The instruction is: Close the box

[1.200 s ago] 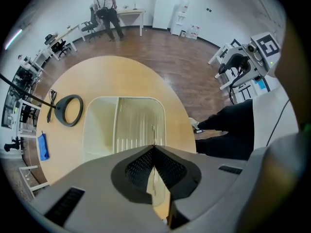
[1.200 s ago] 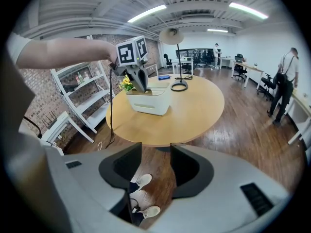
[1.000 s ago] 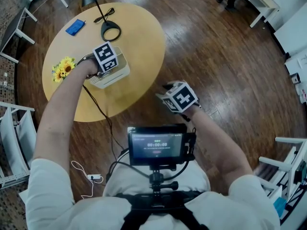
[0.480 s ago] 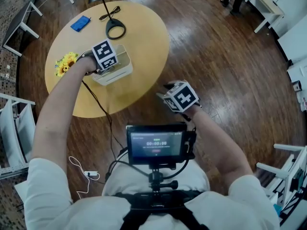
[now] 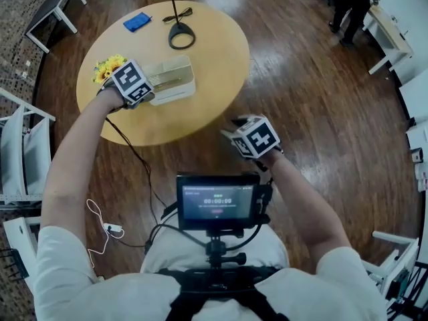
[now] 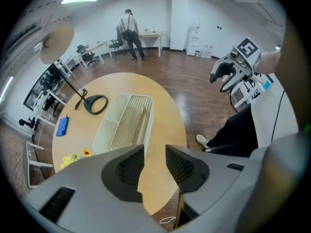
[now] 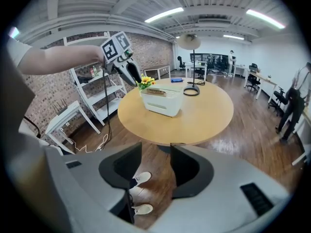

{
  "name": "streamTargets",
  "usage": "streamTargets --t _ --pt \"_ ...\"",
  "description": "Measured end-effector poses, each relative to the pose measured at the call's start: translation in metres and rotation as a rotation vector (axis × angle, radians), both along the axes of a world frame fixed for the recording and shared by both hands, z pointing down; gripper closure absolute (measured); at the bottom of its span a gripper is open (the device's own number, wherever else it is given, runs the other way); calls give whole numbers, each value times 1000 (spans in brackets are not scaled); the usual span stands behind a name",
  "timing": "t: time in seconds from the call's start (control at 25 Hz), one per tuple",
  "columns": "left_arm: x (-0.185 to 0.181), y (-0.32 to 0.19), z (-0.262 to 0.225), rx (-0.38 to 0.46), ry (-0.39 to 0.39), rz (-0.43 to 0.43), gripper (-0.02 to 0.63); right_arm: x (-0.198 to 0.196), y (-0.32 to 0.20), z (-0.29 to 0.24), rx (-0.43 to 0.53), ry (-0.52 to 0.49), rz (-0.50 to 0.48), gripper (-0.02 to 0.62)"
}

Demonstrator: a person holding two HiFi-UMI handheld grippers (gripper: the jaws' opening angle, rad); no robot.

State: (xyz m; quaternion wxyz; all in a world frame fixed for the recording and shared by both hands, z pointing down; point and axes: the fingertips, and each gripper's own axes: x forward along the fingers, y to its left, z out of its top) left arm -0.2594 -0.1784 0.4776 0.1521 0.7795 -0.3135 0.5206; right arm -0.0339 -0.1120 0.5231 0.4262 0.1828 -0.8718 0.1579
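The cream box sits in the upper left of the head view, on the round wooden table, between the sunflowers at its left and the lamp base above it. Its ribbed lid appears to lie flat on top, so the closing looks done or nearly so. The left gripper hangs just beside the box's near end; its jaws are opening, and only bare tabletop shows between them. This suggests it is letting go, not reaching in. The right gripper is held low in the middle of the head view, off the table and above the wood floor. Its jaws are spread and empty, probably parked there to stay clear of a one-handed job
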Motion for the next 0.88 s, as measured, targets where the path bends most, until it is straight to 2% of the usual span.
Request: streamTargets --t 0.2,0.4,0.56,0.68,0.88 --pt "-12 30 -5 117 119 -202 463 -3 3 5 -12 -16 -48 402" --pt "-10 109 -9 258 253 -480 465 0 42 2 1 -61 -100 400" --pt "0 160 -9 393 376 -692 468 1 64 2 14 -118 -92 400" --pt "19 202 2 444 419 -787 468 6 76 0 9 -164 -67 391" --pt "50 261 20 468 467 -893 468 24 87 -9 11 -218 -30 393"
